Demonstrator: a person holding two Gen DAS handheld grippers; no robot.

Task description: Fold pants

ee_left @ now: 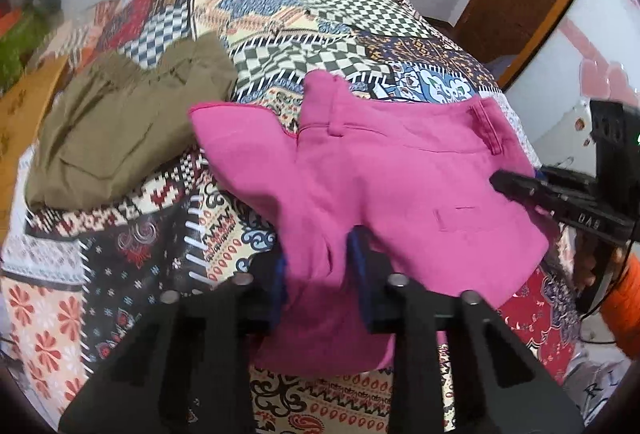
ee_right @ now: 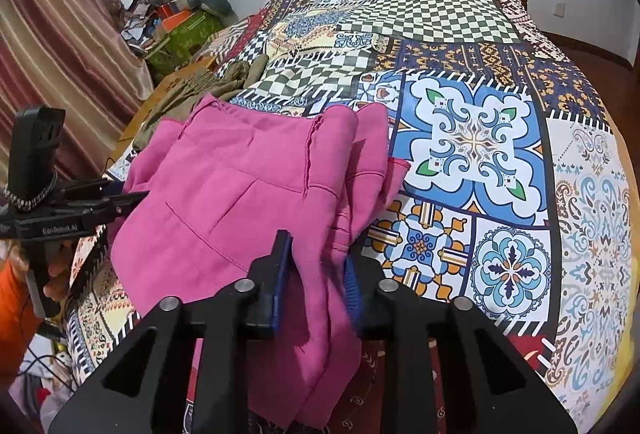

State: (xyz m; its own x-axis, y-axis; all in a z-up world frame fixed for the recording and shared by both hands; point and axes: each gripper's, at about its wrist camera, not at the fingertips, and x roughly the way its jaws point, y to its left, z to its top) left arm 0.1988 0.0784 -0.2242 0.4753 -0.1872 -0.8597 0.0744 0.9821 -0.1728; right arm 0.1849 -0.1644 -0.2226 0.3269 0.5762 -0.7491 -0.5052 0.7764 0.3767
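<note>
Pants [ee_left: 400, 185] on bedspread [ee_left: 328, 17], near edge; second garment [ee_left: 120, 121] beside them, left in left-wrist view.

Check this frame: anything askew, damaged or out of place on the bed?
Nothing damaged. The pink pants lie bunched, gripped at both ends; a crumpled olive garment sits beside them on the patchwork bedspread.

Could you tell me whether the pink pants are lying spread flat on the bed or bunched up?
Bunched up: the pink fabric pants are gathered in folds, pinched by the left gripper and the right gripper.
</note>
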